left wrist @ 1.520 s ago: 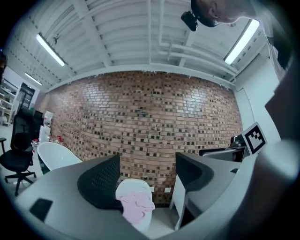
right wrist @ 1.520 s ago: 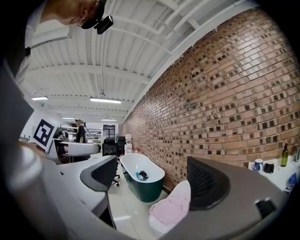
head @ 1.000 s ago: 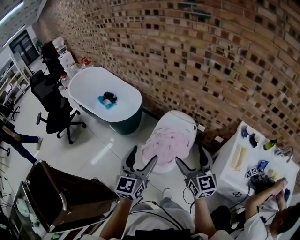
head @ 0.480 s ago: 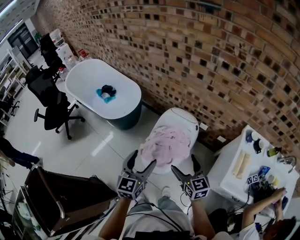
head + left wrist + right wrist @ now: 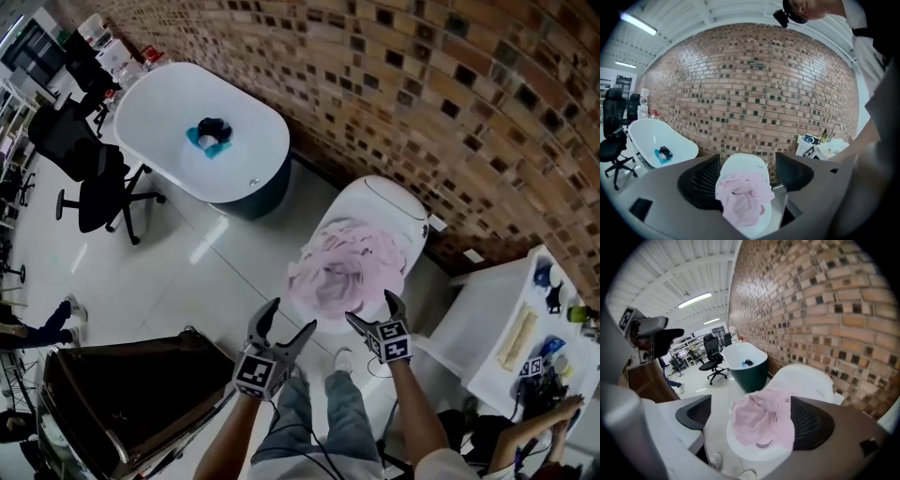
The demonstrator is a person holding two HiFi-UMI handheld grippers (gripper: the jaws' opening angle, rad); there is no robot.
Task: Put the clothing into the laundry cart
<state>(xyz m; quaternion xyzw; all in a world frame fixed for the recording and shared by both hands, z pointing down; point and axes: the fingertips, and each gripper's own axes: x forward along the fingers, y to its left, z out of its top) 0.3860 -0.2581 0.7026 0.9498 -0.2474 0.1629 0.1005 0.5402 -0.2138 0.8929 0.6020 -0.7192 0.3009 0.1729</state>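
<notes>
A crumpled pink garment [image 5: 345, 270] lies on top of a white toilet [image 5: 398, 211] by the brick wall; it also shows as the pink garment [image 5: 742, 198] and the pink garment [image 5: 761, 420] in the gripper views. My left gripper [image 5: 289, 319] is open just short of its near edge, nothing between its pads. My right gripper [image 5: 372, 309] is beside it, its jaws opening; the garment lies ahead of them, untouched. The dark brown laundry cart [image 5: 112, 398] stands at the lower left. More clothing, blue and black [image 5: 210, 134], lies in a white bathtub [image 5: 234, 155].
A black office chair [image 5: 82, 173] stands left of the tub. A white stand [image 5: 511, 328] with bottles and cups is at the right, with a person [image 5: 525, 431] beside it. My own legs and a shoe [image 5: 342, 361] are below the grippers.
Both grippers have moved forward to the near edge of the pink garment. The right jaws stand wider apart than before. The head camera has tilted further down.
</notes>
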